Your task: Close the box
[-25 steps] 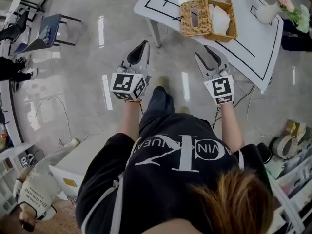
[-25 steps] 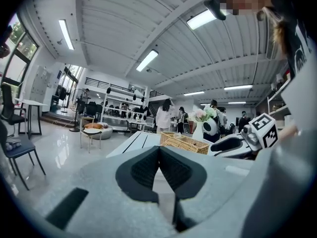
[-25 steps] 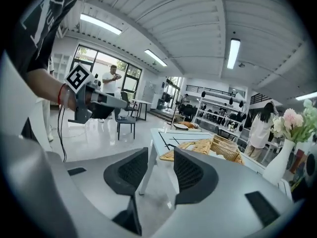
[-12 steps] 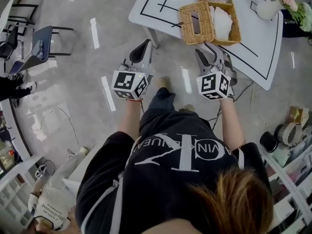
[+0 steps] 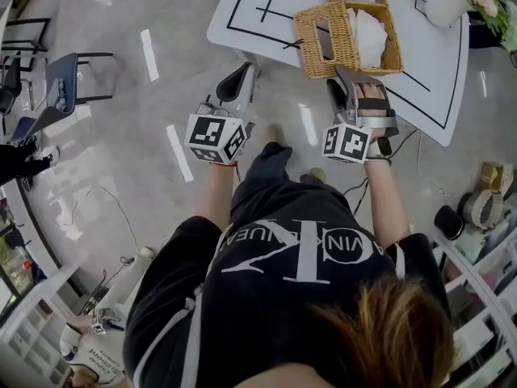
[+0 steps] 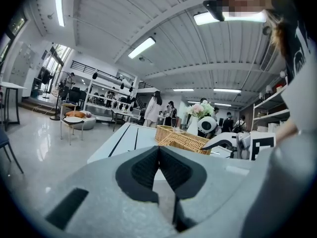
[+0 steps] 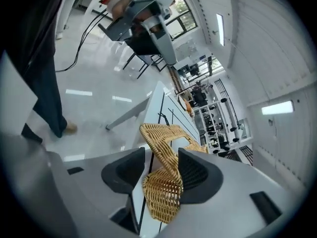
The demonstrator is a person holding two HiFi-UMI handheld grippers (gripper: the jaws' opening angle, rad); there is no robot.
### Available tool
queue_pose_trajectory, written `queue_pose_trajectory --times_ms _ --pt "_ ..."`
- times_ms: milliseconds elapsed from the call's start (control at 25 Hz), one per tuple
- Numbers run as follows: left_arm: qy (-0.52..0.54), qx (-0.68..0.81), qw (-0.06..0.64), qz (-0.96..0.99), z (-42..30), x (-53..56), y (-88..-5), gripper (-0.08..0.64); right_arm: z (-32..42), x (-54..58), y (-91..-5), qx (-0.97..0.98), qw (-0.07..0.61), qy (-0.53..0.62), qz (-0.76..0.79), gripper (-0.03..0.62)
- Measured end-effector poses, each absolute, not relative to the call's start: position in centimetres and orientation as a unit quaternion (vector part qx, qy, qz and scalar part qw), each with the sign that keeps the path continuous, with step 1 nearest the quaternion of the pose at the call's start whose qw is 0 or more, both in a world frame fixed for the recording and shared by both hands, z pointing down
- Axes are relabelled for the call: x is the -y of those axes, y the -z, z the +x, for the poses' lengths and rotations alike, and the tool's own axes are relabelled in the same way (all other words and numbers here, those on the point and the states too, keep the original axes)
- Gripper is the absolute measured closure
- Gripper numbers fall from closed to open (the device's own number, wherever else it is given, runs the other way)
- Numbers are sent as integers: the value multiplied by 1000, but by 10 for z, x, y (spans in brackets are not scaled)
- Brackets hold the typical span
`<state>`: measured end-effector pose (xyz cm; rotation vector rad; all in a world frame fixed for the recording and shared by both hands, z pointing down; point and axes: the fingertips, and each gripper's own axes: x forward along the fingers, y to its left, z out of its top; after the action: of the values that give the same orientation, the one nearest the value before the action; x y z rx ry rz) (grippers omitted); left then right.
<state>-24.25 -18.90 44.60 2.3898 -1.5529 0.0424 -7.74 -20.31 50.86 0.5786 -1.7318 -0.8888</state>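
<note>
A wicker box (image 5: 386, 24) stands on the white table (image 5: 258, 6) with white tissue (image 5: 367, 35) inside. Its wicker lid (image 5: 323, 29) lies open to the left. My right gripper (image 5: 346, 75) is at the lid's near edge. In the right gripper view the lid (image 7: 166, 182) sits between the jaws of the right gripper (image 7: 161, 155), which are opening; a gap shows on the left side. My left gripper (image 5: 246, 71) hangs short of the table's corner, left of the box. In the left gripper view the left gripper (image 6: 158, 150) is shut with nothing in it, and the box (image 6: 181, 139) is ahead.
A white vase with flowers (image 5: 452, 6) stands at the table's far right. A chair (image 5: 65, 79) is on the floor to the left. Cables (image 5: 404, 148) run under the table. Shelves and rolls (image 5: 477, 208) crowd the right side.
My right gripper has moved forward and turned, and its jaws now stand round the lid's near edge. The left gripper has hardly moved.
</note>
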Motion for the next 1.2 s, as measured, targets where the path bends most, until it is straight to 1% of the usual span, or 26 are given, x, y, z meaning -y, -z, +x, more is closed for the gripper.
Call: queue_pose_trajectory --times_ms 200,600,800,1040,1200 --pt "-13 534 150 832 -247 195 -450 549 -83 208 -518 698 550 394 232 402" --pt "-17 523 158 837 -262 201 -454 549 -99 211 -521 690 558 409 214 407" --pt "-19 520 162 838 -265 197 -459 549 -104 209 -510 716 528 390 238 417" --pt "-15 523 150 839 -269 194 -451 549 -109 202 -480 764 466 340 288 456" --pt "-9 523 139 841 -269 196 -440 549 -109 200 -466 779 446 320 303 473"
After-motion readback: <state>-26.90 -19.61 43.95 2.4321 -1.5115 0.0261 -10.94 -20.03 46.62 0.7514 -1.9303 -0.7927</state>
